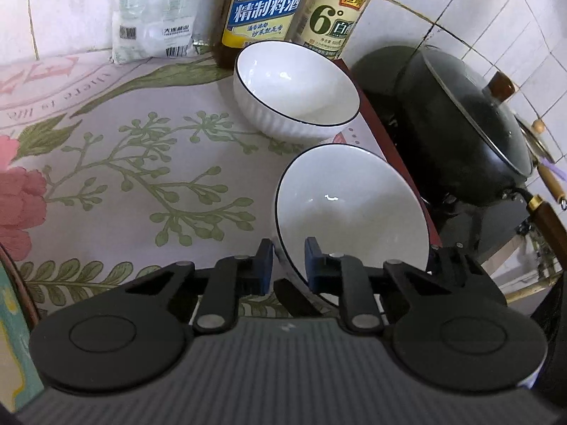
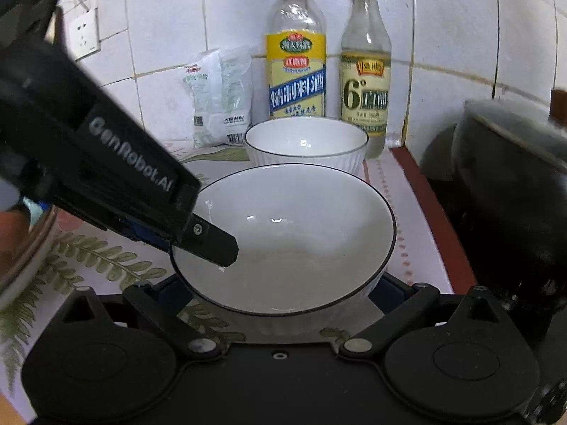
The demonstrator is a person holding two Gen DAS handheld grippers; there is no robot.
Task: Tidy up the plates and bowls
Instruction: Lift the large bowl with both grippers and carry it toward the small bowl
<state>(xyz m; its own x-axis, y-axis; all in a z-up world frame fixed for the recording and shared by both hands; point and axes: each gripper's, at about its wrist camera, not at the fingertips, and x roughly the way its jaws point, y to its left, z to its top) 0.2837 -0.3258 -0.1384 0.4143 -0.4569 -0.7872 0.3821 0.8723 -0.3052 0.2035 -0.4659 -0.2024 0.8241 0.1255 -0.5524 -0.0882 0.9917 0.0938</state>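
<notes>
Floral-print pink-and-green tablecloth (image 1: pixel 106 163) over counter, white tiled wall (image 2: pixel 170 35) behind. Dark wok w/ glass lid and wooden knob (image 1: pixel 460 124) at counter's far side, off cloth edge. Against wall, L to R in right wrist view: two white plastic pouches (image 2: pixel 221 95), yellow-labelled clear cooking-wine bottle (image 2: pixel 296 71), yellow-capped clear vinegar bottle (image 2: pixel 366 81). White wall socket (image 2: pixel 83 35) upper left in same view.

Far white ribbed ceramic bowl w/ thin black rim (image 1: pixel 296 90), upright on cloth, just in front of both bottles, apart from near bowl.

Near white ceramic bowl w/ thin black rim (image 1: pixel 351 212): pinched at rim by left gripper (image 1: pixel 288 265). One blue-padded finger (image 1: pixel 264 265) outside wall, other finger (image 1: pixel 313 262) inside, rim edge running between them. Jaws nearly together, clamped on thin wall. Seen tilted in left wrist view, opening facing camera. In right wrist view same bowl (image 2: pixel 283 241) w/ left gripper's black fingertip dipping over its left rim into cavity.

Right gripper (image 2: pixel 281 292): blue pads (image 2: pixel 389 290) spread wide, one each side of near bowl's lower body, bowl between them. Contact w/ bowl wall not clear; cannot tell whether pressing or merely flanking.

Blurred rim of round pale vessel at left edge of right wrist view, nature unclear.
</notes>
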